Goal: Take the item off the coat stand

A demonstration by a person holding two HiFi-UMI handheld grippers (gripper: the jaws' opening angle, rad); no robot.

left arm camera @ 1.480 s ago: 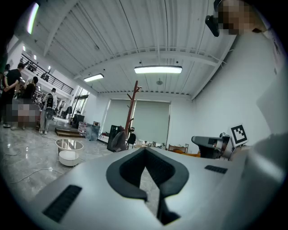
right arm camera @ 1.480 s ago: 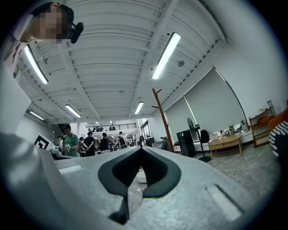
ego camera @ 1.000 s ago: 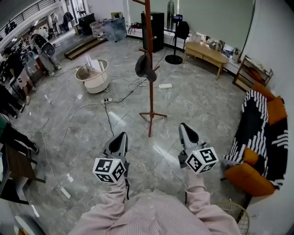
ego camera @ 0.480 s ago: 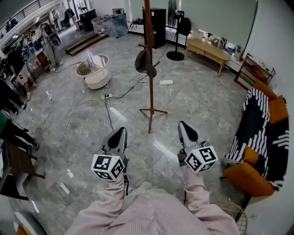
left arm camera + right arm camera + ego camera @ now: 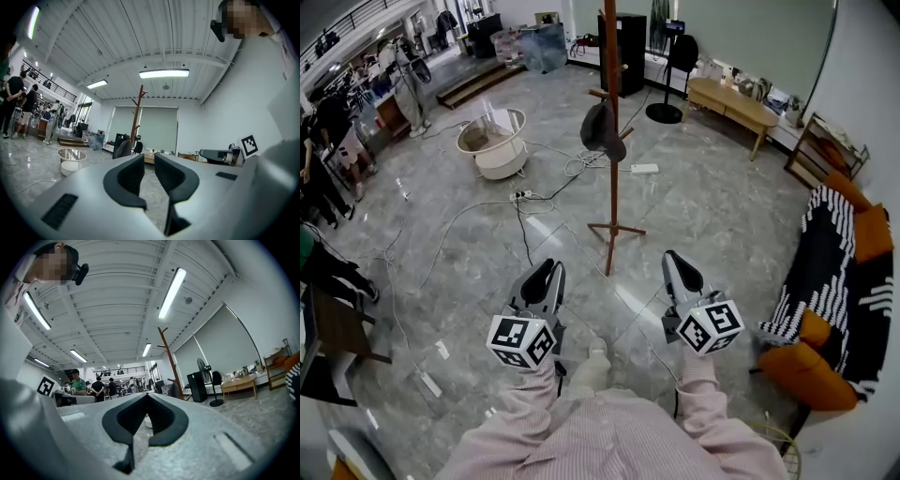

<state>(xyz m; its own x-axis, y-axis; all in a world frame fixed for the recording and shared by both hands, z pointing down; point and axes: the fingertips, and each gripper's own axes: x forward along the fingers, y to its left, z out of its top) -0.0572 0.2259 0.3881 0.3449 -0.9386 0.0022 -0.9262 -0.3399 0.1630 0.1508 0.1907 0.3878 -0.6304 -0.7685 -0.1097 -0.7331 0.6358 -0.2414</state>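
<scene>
left tongs (image 5: 551, 270): cracking open, nothing in 'em | right tongs (image 5: 673, 257): closed up, empty | dark hat (image 5: 600, 131): hanging on coat stand (image 5: 612, 202) peg, well ahead of both

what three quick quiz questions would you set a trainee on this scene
1. What hangs on the coat stand? A: a dark hat. B: a striped scarf. C: an orange bag.
2. True or false: the right gripper grips the hat.
3. Fill in: in the head view, the white tub stands to the stand's ____.
Key: 1 A. 2 false: its jaws are together and empty, short of the stand. 3 left.
</scene>
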